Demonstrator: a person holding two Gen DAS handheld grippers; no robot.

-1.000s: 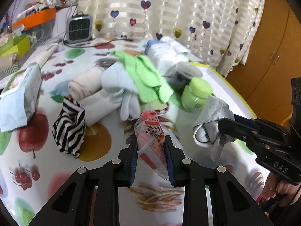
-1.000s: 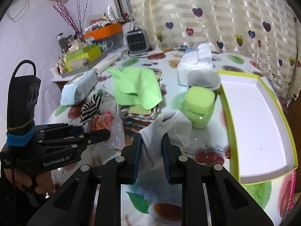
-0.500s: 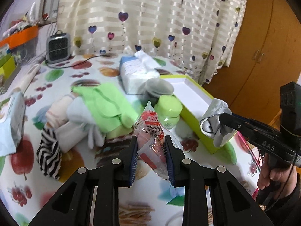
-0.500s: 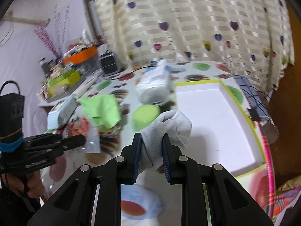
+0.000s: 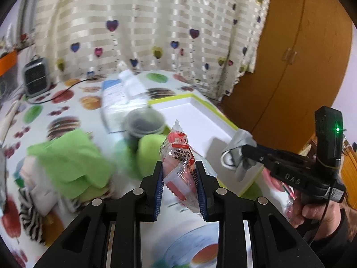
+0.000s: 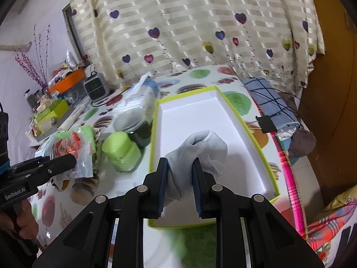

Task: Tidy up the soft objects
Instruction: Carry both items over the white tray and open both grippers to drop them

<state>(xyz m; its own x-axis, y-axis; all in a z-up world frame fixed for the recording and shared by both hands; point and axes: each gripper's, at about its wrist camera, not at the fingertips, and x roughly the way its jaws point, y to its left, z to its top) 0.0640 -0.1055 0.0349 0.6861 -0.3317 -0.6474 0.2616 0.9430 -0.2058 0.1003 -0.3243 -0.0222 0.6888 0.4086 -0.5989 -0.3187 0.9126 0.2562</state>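
Both grippers clamped, right gripper (image 6: 179,178) pinching white sock (image 6: 198,147) over tray (image 6: 263,156), left gripper (image 5: 179,185) squeezing crinkly packet (image 5: 180,163) beside it; sock's loose end may snag the tray rim.

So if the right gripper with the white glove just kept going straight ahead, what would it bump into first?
Most likely the white tray. The right gripper, shut on the white glove, points over its near edge, so the glove would probably meet the bare tray floor first. Depth is hard to judge here.
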